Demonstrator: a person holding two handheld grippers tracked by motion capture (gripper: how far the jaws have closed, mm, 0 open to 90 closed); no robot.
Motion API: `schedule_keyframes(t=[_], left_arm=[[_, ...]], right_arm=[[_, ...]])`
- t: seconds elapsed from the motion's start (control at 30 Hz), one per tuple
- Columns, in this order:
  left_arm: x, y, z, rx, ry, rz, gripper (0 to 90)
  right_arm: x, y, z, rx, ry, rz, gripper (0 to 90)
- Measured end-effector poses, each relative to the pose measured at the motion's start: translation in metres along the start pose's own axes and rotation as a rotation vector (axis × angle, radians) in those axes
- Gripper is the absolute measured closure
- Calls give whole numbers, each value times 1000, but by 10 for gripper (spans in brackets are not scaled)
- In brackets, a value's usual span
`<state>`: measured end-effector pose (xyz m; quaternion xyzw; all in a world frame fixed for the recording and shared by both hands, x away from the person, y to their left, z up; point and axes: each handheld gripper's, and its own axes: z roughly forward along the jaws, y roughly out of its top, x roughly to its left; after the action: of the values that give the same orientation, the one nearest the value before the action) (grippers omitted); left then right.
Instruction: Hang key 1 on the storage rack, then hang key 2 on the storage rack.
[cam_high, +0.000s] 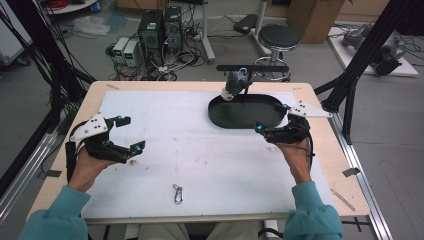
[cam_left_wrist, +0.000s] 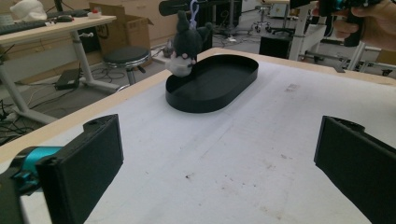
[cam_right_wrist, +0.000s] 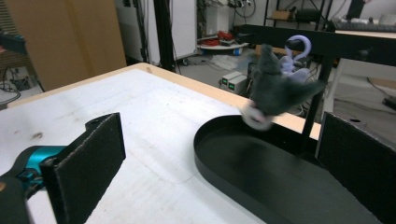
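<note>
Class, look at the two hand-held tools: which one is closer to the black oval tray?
The right tool. It sits beside the black oval tray at its right end, while the left tool hovers far off over the white mat's left side.

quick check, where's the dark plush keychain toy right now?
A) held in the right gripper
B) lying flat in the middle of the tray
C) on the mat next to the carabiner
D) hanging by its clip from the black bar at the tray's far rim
D: the plush toy hangs by its lilac clip from the black bar over the far rim of the black tray; both grippers are open and apart from it.
</note>
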<state>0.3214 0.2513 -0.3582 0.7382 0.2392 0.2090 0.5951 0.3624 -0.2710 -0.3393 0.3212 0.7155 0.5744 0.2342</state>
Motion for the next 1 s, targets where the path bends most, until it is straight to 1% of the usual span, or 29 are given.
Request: schedule_keyframes(t=[0.07,0.1,0.13,0.2,0.23,0.37,0.47,0.5,0.53,0.6,0.67,0.9,0.93,1.0], left_arm=[[-1,-2,-2,-2,1,2,17],[-2,-3,-3,-7,3,3,17],[-4,-4,-4,-15,3,0,17],[-5,-7,-6,-16,-1,1,17],[-6,-9,-6,-16,0,-3,17],[-10,-15,-9,-24,2,-4,17],[-11,-21,-10,-33,9,-14,17],[-11,-23,-11,-35,10,-17,17],[-11,-25,-11,-34,14,-22,17],[-10,-27,-11,-30,16,-28,17],[-9,-29,-12,-27,20,-29,17],[-5,-30,-13,-24,21,-27,17],[-5,-30,-13,-22,29,-29,17],[-4,-30,-14,-22,28,-35,17]], right_arm=[[4,-6,-4,-38,21,-9,7],[6,-9,-7,-40,24,-8,7],[8,-12,-8,-45,26,-17,7],[12,-19,-13,-56,20,-42,7],[14,-22,-15,-62,16,-46,7],[18,-35,-24,-96,25,-43,7],[18,-41,-28,-114,21,-44,7],[18,-43,-29,-115,20,-39,7],[17,-44,-29,-117,18,-46,7],[17,-45,-30,-117,23,-38,7],[15,-46,-30,-115,15,-35,7],[15,-47,-26,-109,21,-29,7],[15,-47,-26,-109,22,-28,7],[15,-47,-25,-107,26,-28,7]])
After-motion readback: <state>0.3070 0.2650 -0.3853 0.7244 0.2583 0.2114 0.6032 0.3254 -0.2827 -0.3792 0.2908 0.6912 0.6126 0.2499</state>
